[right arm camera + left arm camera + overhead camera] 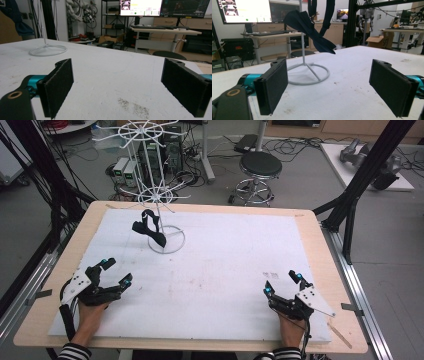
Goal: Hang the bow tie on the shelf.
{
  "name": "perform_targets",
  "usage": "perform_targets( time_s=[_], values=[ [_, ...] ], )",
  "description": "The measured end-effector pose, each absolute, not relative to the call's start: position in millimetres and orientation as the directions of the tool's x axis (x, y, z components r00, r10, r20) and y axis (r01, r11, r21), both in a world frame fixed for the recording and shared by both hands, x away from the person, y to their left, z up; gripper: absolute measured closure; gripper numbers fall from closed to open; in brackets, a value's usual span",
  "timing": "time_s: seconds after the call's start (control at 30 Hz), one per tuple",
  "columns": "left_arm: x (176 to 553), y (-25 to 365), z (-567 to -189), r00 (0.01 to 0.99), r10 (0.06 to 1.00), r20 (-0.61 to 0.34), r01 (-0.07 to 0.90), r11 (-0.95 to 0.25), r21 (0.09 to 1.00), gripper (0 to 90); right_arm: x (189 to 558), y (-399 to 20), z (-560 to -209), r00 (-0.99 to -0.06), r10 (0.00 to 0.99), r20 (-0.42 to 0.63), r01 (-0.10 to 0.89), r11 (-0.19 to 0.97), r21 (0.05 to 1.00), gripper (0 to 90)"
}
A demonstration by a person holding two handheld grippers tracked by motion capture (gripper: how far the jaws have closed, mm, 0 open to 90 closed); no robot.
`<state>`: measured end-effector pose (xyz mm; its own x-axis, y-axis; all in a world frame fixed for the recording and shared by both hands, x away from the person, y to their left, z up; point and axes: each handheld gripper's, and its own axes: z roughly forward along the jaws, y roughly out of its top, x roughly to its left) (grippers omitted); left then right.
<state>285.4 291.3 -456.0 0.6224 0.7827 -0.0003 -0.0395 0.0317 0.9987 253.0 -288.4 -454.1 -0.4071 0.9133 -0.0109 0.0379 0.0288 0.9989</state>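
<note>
1. Left claw [116, 272] rests low at the near left of the tabletop [310, 227], its jaws spread wide with nothing between them; a hand [90, 312] in a striped sleeve holds it from below.
2. Right claw [282, 283] sits at the near right, jaws likewise wide apart and empty, held by the other hand [291, 327].
3. Both claws lie on the white sheet [220, 270] that covers most of the wooden top, well apart from each other.
4. A white wire rack [167, 240] stands on its ring base at the far left-centre of the sheet, with spoked hoops up its post.
5. A dark strap-like item [150, 227] hangs from the rack, just above the ring base; in the left claw view it shows as dark blue fabric [312, 30] dangling in front of the post, between and beyond the two pads [274, 85].
6. In the right claw view the ring base [47, 51] lies far off to the left, beyond the left-hand pad [58, 87], and a grey smudge [133, 107] marks the sheet between the jaws.
7. Beyond the tabletop, a black stool [260, 167] stands on the floor among cables.
</note>
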Motion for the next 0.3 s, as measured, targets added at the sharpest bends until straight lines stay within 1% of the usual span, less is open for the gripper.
perform_targets(
  time_s=[0.3],
  values=[
    [284.4,291.2,-456.2,0.619,0.785,0.004,-0.049,0.033,0.998,15.8,253.3,-289.0,-454.1,-0.406,0.914,-0.013,0.035,0.03,0.999,10.0]
  ],
)
